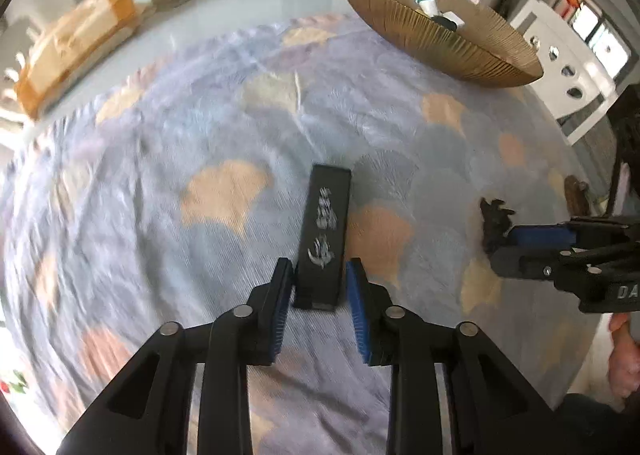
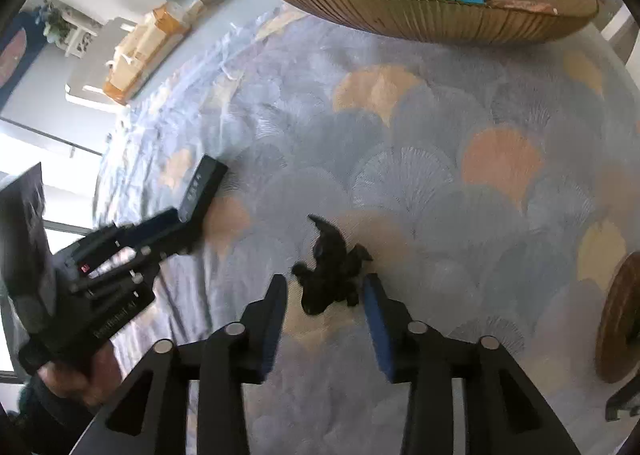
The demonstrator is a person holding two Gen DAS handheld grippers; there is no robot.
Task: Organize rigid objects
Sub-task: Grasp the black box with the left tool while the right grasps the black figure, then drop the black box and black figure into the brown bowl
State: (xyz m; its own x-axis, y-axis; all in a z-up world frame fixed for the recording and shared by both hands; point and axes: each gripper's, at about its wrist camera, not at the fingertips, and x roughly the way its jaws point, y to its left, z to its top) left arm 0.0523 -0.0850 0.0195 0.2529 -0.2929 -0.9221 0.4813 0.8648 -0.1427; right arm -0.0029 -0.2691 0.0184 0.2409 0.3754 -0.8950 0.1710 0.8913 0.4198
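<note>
A black box (image 1: 323,239) and a dark figurine (image 2: 330,265) are seen lying on the patterned cloth (image 1: 160,159), each straddled by the spread, empty left gripper (image 1: 318,275) and right gripper (image 2: 325,287); grasping is judged underway, closure needed next, then carriage to the ribbed bowl (image 2: 440,21)

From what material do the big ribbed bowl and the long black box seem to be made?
Ribbed bowl: probably amber-tinted glass or plastic; it has fine radial ribs, a glossy rim, and looks slightly translucent. Black box: seemingly rigid plastic or lacquered card; it has sharp edges, a smooth semi-gloss face and silvery printed marks. Neither material is certain from the look alone.
</note>
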